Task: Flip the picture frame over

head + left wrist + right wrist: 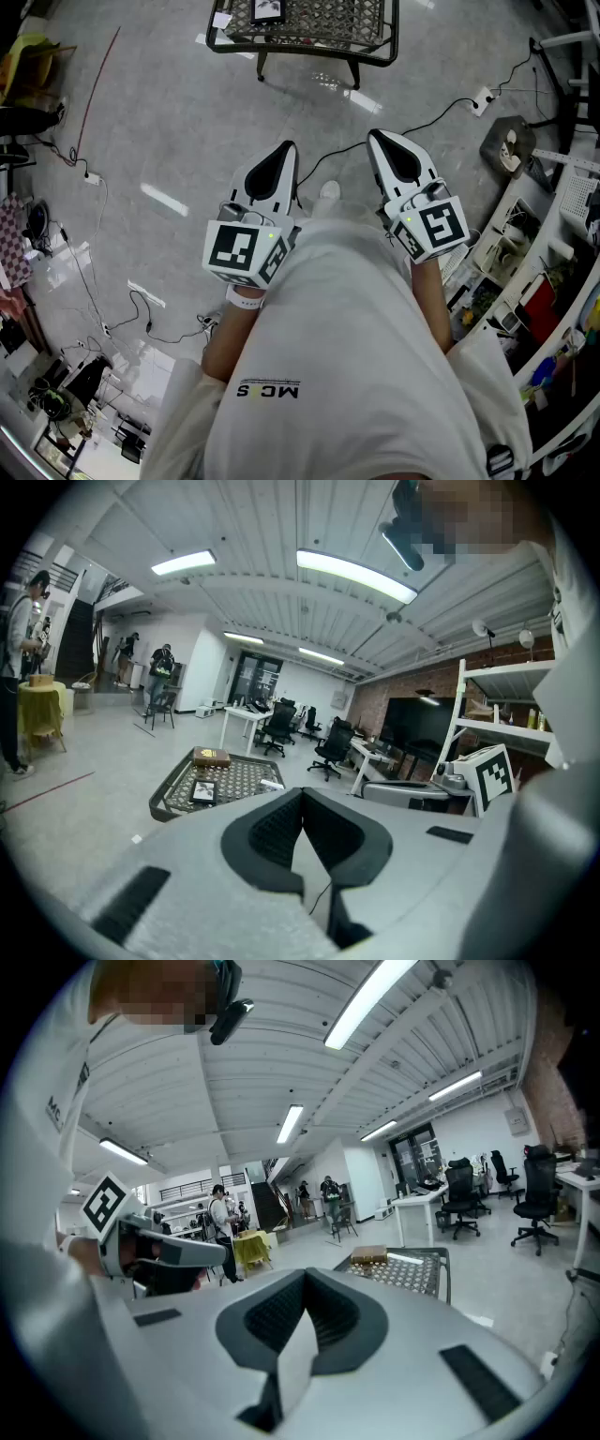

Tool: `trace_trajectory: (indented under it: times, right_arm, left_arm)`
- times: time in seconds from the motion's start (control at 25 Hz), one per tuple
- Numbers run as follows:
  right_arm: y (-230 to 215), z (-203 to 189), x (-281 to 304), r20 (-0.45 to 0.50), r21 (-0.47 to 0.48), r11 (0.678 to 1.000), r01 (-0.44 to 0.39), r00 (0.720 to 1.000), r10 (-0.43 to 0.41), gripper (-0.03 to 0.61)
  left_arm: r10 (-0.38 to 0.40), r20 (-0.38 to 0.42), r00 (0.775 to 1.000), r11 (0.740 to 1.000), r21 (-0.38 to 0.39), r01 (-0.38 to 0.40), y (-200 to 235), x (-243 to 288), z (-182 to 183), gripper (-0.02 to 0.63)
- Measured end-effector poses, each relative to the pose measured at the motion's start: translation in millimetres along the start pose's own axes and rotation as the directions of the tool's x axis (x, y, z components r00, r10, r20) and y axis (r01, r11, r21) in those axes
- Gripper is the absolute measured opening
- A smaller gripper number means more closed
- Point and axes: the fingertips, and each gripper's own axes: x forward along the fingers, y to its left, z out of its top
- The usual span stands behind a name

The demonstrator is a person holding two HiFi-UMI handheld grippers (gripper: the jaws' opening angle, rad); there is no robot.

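Note:
The picture frame (pixel 267 9) lies flat on a low black mesh table (pixel 370 52) far ahead at the top of the head view. In the left gripper view the frame (pixel 202 790) lies on that table (pixel 169 794), in front of a brown box (pixel 211 757). The right gripper view shows the table (pixel 441 1265) and the box (pixel 368 1255); the frame is not visible there. My left gripper (pixel 289 147) (pixel 302 794) and right gripper (pixel 375 137) (pixel 305 1274) are held side by side at waist height, well short of the table. Both are shut and hold nothing.
Black cables (pixel 441 112) and a power strip (pixel 482 99) lie on the grey floor between me and the table. Cluttered shelving (pixel 553 281) lines the right side and gear (pixel 56 394) lies at the lower left. Office chairs (pixel 333 747), desks and people (pixel 223 1218) stand farther off.

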Motion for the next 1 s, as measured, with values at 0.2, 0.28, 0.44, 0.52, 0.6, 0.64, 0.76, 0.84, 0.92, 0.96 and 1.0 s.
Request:
trace_trajectory:
  times: [0.2, 0.28, 0.44, 0.52, 0.6, 0.64, 0.76, 0.84, 0.92, 0.96, 1.0]
  right_arm:
    - [21.0, -1.4, -5.8, 0.003, -0.017, 1.0, -0.007, 1.0, 0.007, 0.015]
    - [26.1, -2.2, -8.3, 0.003, -0.024, 1.0, -0.012, 1.0, 0.012, 0.015]
    - [27.2, -4.6, -16.8, 0.002, -0.022, 1.0, -0.015, 1.0, 0.015, 0.015]
    - [26.0, -5.2, -22.8, 0.007, -0.018, 1.0, -0.009, 1.0, 0.009, 0.015]
    - [23.8, -3.2, -27.9, 0.025, -0.029, 1.0, 0.008, 1.0, -0.007, 0.015]
    - [22.4, -1.5, -28.9, 0.037, -0.035, 0.999, 0.015, 0.999, -0.013, 0.015]
    - [19.4, -1.1, -26.5, 0.051, -0.023, 1.0, 0.017, 0.999, -0.015, 0.015]
    - [19.3, -3.2, -21.3, 0.043, -0.011, 1.0, 0.014, 0.999, -0.013, 0.015]
    - [19.6, -3.3, -11.7, 0.035, 0.001, 1.0, 0.006, 0.999, -0.006, 0.015]
    - [19.0, -2.3, -4.5, 0.034, 0.006, 1.0, 0.001, 0.999, -0.002, 0.015]
    - [17.7, -0.6, 3.8, 0.034, 0.009, 1.0, -0.002, 0.999, 0.001, 0.015]
  left_arm:
    - [0.011, 0.002, 1.0, 1.0, 0.017, -0.011, -3.2, -25.8, -7.2, 0.025]
    - [0.01, 0.003, 1.0, 1.0, 0.024, -0.01, -5.8, -32.5, -9.3, 0.025]
    - [0.01, 0.017, 1.0, 0.999, 0.032, -0.011, -15.0, -38.9, -12.0, 0.025]
    - [0.014, 0.024, 1.0, 0.999, 0.03, -0.015, -19.0, -40.6, -13.4, 0.025]
    - [0.017, 0.029, 0.999, 0.999, 0.031, -0.018, -20.4, -41.2, -14.3, 0.025]
    - [0.02, 0.031, 0.999, 0.999, 0.032, -0.021, -19.8, -41.4, -14.5, 0.025]
    - [0.032, 0.031, 0.999, 0.999, 0.025, -0.033, -15.3, -42.9, -15.1, 0.025]
    - [0.041, 0.027, 0.999, 0.999, 0.014, -0.041, -9.6, -42.5, -15.7, 0.025]
    - [0.047, 0.025, 0.999, 0.999, 0.003, -0.047, -0.3, -38.4, -13.9, 0.025]
    - [0.049, 0.025, 0.998, 0.999, 0.0, -0.049, 5.4, -34.4, -11.7, 0.025]
    - [0.049, 0.026, 0.998, 0.999, -0.003, -0.049, 11.6, -29.3, -9.1, 0.025]
